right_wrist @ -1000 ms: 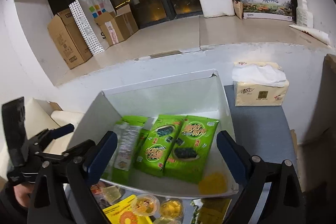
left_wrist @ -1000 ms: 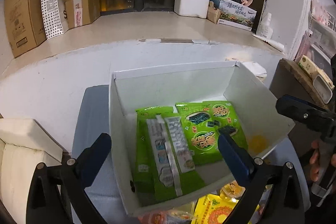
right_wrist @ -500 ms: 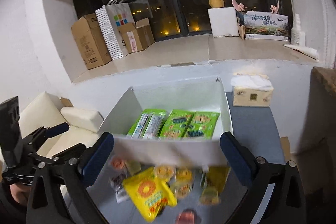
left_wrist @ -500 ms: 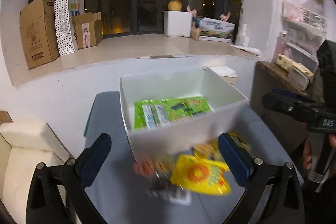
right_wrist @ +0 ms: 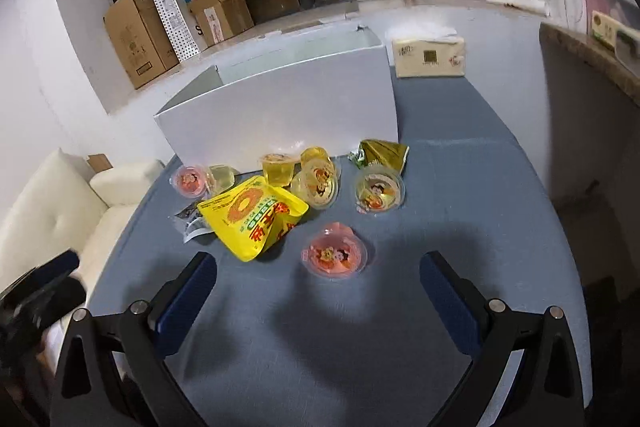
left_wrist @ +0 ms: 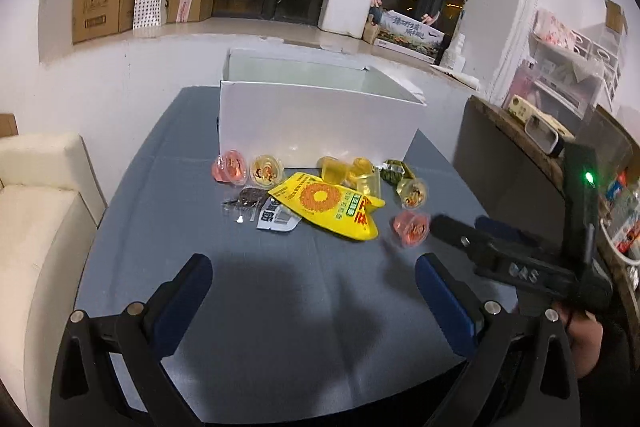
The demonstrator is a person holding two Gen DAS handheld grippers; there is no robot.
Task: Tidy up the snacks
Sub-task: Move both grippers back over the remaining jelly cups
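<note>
Left wrist view: the left gripper (left_wrist: pixel 312 287) hangs over bare blue tabletop (left_wrist: pixel 280 327) with its fingers spread wide and nothing between them. The white box (left_wrist: pixel 316 123) stands at the far side of the table, and every loose snack lies just in front of its near wall. Closest to that wall are a pink jelly cup (left_wrist: pixel 230 167) and a yellow-lidded cup (left_wrist: pixel 266 171) side by side, then two clear yellow jelly cups (left_wrist: pixel 352 173) and a small green packet (left_wrist: pixel 394 171). The yellow snack bag (left_wrist: pixel 328 207) lies a little further out from the box, overlapping a silver-and-white wrapper (left_wrist: pixel 276 219), with a dark wrapper (left_wrist: pixel 248 197) beside it. Another pink cup (left_wrist: pixel 410 227) sits furthest from the box, close to the tip of the right gripper (left_wrist: pixel 508 263), whose handle a hand (left_wrist: pixel 584 343) holds (its fingers cannot be judged from this side).

Right wrist view: the right gripper (right_wrist: pixel 318 291) has just finished opening and stands at full spread, empty, with the nearer pink jelly cup (right_wrist: pixel 334 255) lying ahead of it and well out from the white box (right_wrist: pixel 280 115). The yellow bag (right_wrist: pixel 254 215) and three lidded cups (right_wrist: pixel 316 183) lie between that cup and the box wall; the green packet (right_wrist: pixel 380 153) lies near the box's right corner. A tissue pack (right_wrist: pixel 430 57) stands beyond the box, at that same side. The left gripper (right_wrist: pixel 40 291) shows blurred at the picture's edge.
</note>
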